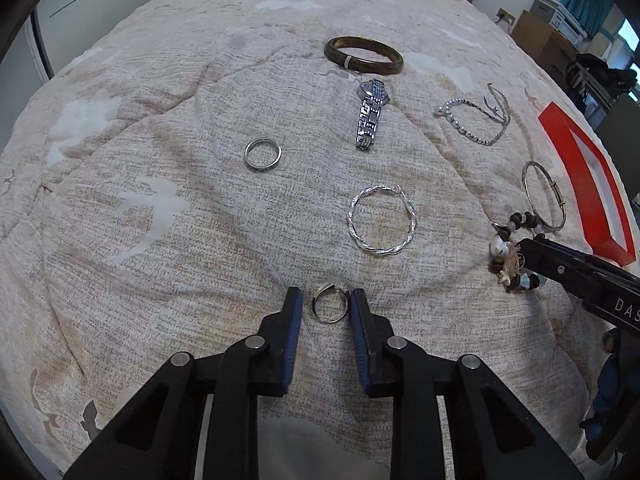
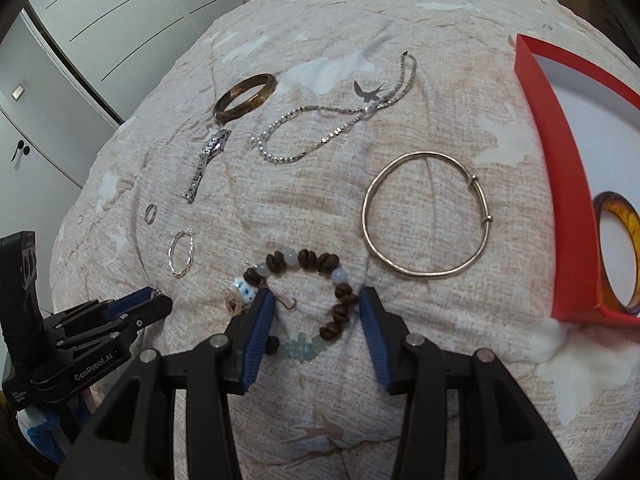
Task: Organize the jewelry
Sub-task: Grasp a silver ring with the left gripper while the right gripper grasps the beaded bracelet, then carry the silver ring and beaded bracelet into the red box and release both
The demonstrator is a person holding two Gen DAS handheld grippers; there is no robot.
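We are holding the left hand-held gripper (image 1: 325, 305) spread around a small ring (image 1: 329, 304) lying on the bed quilt (image 1: 160, 208). We are straddling the beaded bracelet (image 2: 308, 300) with the right hand-held gripper (image 2: 317, 307), fingers apart, beside the silver bangle (image 2: 426, 216) and red box (image 2: 560, 184).

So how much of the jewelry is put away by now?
One amber bangle sits in the red box. The left gripper straddles a small ring, the right gripper a beaded bracelet, jaws open. The watch, chain and other pieces remain on the bed.
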